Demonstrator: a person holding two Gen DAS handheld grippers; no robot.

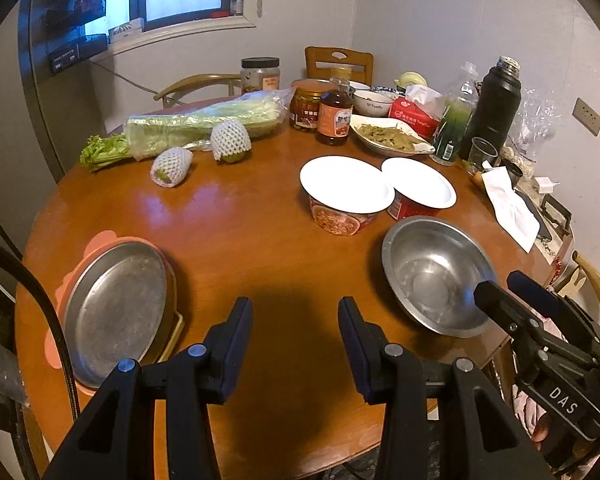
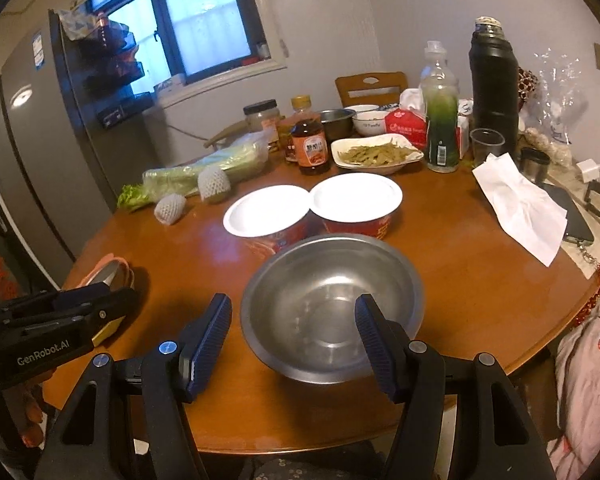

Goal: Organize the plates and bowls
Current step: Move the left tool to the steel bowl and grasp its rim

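1. Steel is the material of the task's two main pieces: a steel bowl (image 2: 332,308) and a flat steel plate (image 1: 116,308), both on the round wooden tabletop (image 1: 240,216).
2. The steel bowl sits upright and empty near the tabletop's front edge, just in front of two instant-noodle cups (image 2: 268,216) with white lids.
3. The steel plate lies well to the left of the steel bowl, resting on a pink mat (image 1: 100,240) near the tabletop's left edge.
4. The right gripper (image 2: 294,320) hangs over the near side of the steel bowl; its fingers (image 2: 208,336) stand wide apart and hold nothing, one left of the bowl's rim and one in front of its near right part.
5. The left gripper (image 1: 296,344) hovers over bare tabletop between the steel plate and the steel bowl, its fingers (image 1: 236,344) parted with nothing between them.
6. Behind the steel bowl, farther back, stand a white dish of cooked greens (image 2: 376,156), a sauce bottle (image 2: 310,148), a small white bowl (image 2: 370,122) and a black flask (image 2: 494,88).
7. Left of the noodle cups lie bagged celery (image 1: 196,124) and two fruits in foam netting (image 1: 172,167).
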